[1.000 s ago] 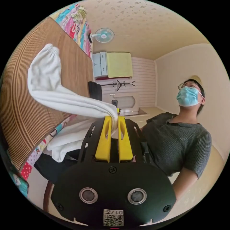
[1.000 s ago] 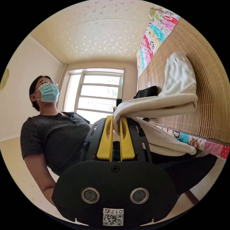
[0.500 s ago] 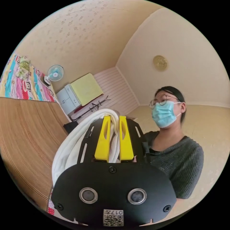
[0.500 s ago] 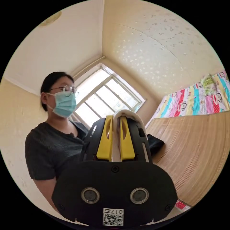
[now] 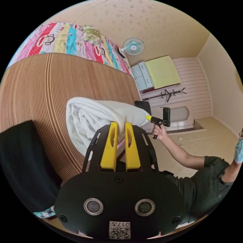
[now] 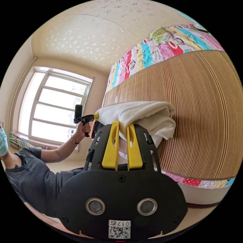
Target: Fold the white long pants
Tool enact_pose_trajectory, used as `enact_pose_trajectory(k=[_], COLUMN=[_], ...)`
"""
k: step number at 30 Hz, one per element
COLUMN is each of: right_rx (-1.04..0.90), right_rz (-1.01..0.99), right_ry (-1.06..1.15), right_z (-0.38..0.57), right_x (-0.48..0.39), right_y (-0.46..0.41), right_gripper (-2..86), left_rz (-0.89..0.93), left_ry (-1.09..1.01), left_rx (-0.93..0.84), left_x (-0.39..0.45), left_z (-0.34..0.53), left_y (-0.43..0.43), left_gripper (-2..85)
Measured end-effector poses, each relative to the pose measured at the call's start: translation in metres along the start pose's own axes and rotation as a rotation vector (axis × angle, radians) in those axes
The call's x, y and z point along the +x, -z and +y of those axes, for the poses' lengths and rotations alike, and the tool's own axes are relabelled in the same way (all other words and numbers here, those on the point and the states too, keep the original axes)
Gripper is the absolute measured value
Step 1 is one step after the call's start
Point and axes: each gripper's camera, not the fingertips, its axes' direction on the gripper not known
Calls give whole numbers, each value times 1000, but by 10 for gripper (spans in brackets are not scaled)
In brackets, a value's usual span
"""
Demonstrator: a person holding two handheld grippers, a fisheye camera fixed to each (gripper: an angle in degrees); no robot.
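Left gripper [image 5: 121, 124], right gripper [image 6: 123, 124]: fingers apparently clamped, arms outstretched.

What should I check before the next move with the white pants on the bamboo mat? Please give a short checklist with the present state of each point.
1. Left tool grips the white pants: ok, the cloth runs between its yellow jaws.
2. Right tool grips the pants: ok, the cloth edge sits between its jaws.
3. Pants doubled over: ok, they form a thick bundle with a rounded fold at the far end.
4. Bundle rests on the bamboo mat: cannot tell, it may be partly lifted.
5. Layers lie even, no twist: cannot tell, the bundle hides its inner layers.
6. Landing area free: not ok, a black item lies on the mat close to the bundle.
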Motion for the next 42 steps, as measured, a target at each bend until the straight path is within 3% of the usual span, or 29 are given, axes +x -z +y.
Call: enact_pose_trajectory(k=[4, 9, 12, 17, 20, 23, 29, 34, 42], right_rx=[-122, -300, -351, -216, -224, -264, -131, -125, -357], right_rz=[-44, -20, 2, -41, -23, -30, -132, -125, -222], right_ry=[-225, -469, -484, -416, -428, -488, -626, -608, -458], right_z=[88, 145, 129, 62, 31, 15, 15, 20, 56], right_x=[39, 74, 77, 63, 66, 75, 74, 56, 21], right_y=[-61, -115, -110, -75, -83, -109, -137, -132, -117], right_gripper=[44, 74, 103, 157, 181, 199, 232, 206, 136], left_rz=[-46, -45, -124, -199, -153, -287, -24, 293, 323], left_ry=[238, 441, 420, 248, 224, 235, 370, 502, 554], left_rx=[-141, -162, -113, 28, 33, 69, 53, 46, -85], left_x=[-63, -113, -111, -90, -113, -142, -228, -281, -296], left_z=[77, 108, 81, 14, -30, -60, -87, -83, -83], left_y=[-60, -84, -70, -41, -47, -57, -77, -80, -73], left_gripper=[60, 71, 95, 129, 142, 140, 170, 159, 118])
